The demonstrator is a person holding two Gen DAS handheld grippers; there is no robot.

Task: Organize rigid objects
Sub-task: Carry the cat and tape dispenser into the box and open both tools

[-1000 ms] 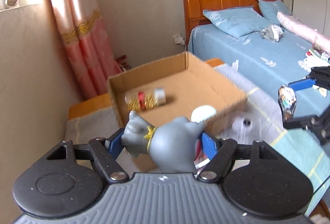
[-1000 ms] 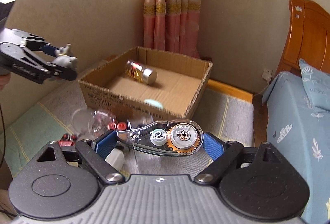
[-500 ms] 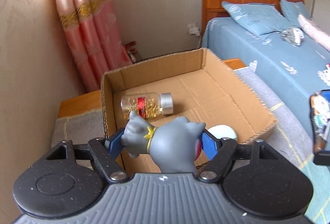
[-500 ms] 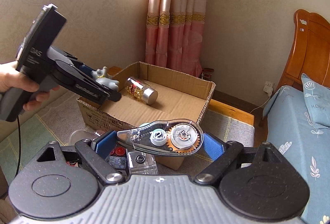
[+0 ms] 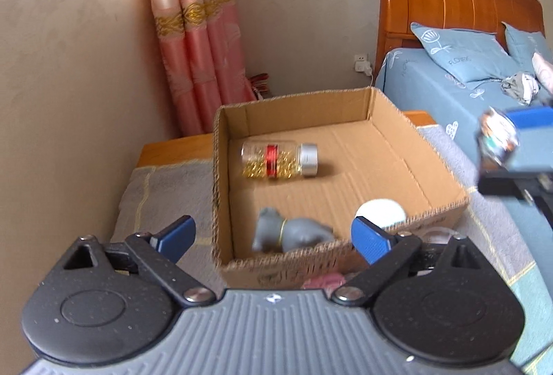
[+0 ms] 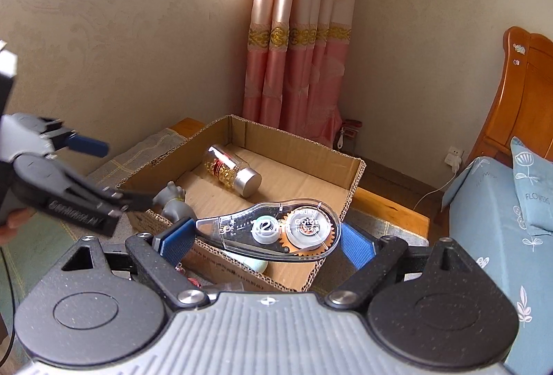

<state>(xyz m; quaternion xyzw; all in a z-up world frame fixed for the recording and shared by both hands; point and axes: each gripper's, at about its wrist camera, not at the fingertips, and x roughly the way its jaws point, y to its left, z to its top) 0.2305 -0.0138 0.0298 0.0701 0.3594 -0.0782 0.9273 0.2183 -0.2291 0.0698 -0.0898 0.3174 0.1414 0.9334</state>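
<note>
An open cardboard box (image 5: pixel 390 140) (image 6: pixel 304 147) holds a clear bottle of gold beads with a silver cap (image 5: pixel 280 159) (image 6: pixel 232 174), a white round object (image 5: pixel 380 212) and a grey toy figure (image 5: pixel 290 233) (image 6: pixel 174 202) at its near wall. My left gripper (image 5: pixel 273 238) is open and empty above the box's near edge; it also shows in the right wrist view (image 6: pixel 114 174). My right gripper (image 6: pixel 266 238) is shut on a clear correction tape dispenser (image 6: pixel 276 228), just in front of the box; it also shows in the left wrist view (image 5: pixel 501 147).
The box stands on a cloth-covered wooden bench (image 5: pixel 166 150). Small loose items (image 5: pixel 325 281) lie in front of the box. A blue bed (image 5: pixel 466 88) with a wooden headboard is to the right. A pink curtain (image 6: pixel 297 39) and a wall are behind.
My left gripper opened and the grey toy figure dropped into the box near its front wall. My right gripper moved closer to the box with the tape dispenser.
</note>
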